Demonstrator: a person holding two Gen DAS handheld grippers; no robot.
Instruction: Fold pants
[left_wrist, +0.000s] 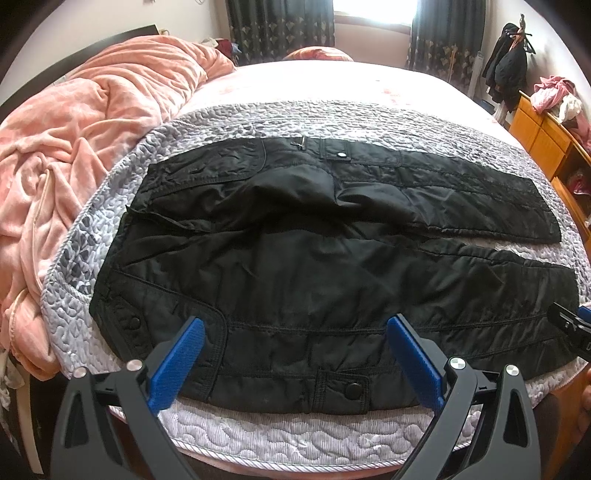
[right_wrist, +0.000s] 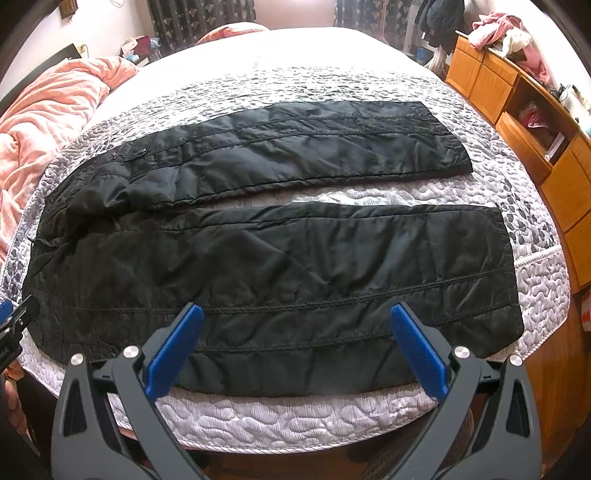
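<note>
- Lying bunched at the far left of the bed (left_wrist: 258, 435), a pink blanket (left_wrist: 85, 129) sits beside the quilt (right_wrist: 295, 417).
- Black pants (left_wrist: 295, 266) are spread flat on the quilt, waist to the left, both legs running right with a strip of quilt showing between them.
- Left gripper (left_wrist: 295, 343) hovers over the near waist edge, jaws wide apart, holding nothing; a snap button (left_wrist: 354, 390) lies between its fingers.
- Right gripper (right_wrist: 297, 332) hovers over the near leg, jaws likewise wide apart and empty.
- Leg cuffs end near the quilt's right edge.
- A wooden cabinet (right_wrist: 517, 110) stands at the far right, clothes (right_wrist: 506, 33) piled on top.
</note>
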